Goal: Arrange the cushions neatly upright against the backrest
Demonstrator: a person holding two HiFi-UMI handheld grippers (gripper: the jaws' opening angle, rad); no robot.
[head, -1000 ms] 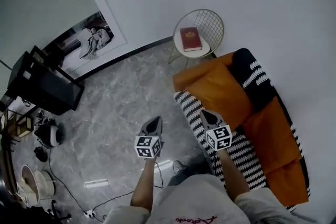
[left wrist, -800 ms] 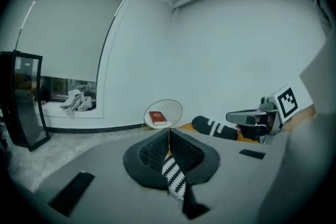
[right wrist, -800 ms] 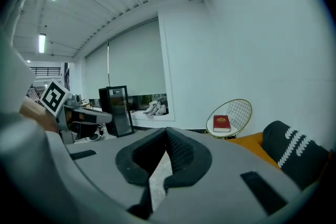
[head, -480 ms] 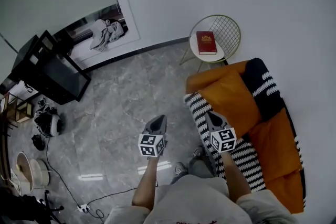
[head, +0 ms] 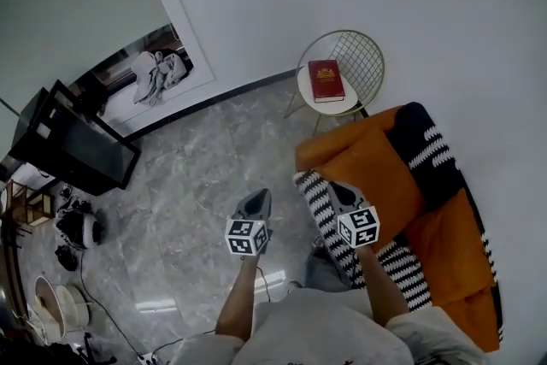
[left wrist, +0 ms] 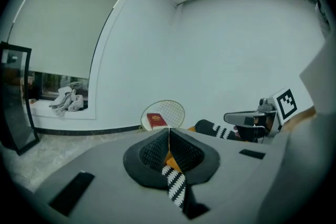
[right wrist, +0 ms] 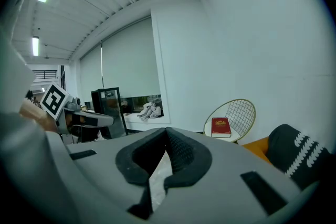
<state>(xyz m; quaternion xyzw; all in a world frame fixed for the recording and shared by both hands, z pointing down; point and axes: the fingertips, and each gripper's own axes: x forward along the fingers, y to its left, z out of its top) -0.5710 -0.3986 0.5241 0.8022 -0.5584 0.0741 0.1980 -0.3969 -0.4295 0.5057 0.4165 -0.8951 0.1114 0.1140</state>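
A sofa with a black-and-white striped cover [head: 329,218] stands at the right in the head view. On it a large orange cushion [head: 367,158] lies tilted at the far end, with a black cushion with white stripes [head: 427,151] behind it against the backrest. A second orange cushion [head: 449,239] lies nearer to me. My right gripper [head: 336,191] hovers shut and empty over the sofa's front edge. My left gripper [head: 256,199] is shut and empty over the floor, left of the sofa. The black cushion [right wrist: 294,157] also shows in the right gripper view.
A round gold wire side table [head: 363,55] with a red book [head: 326,80] on it stands beyond the sofa's far end. A black cabinet [head: 73,150] and floor clutter with cables [head: 73,226] are at the left. White wall runs behind the sofa.
The head view has swung a little, shifting the room in the picture. Both grippers stay shut and held in front of the person in much the same pose.
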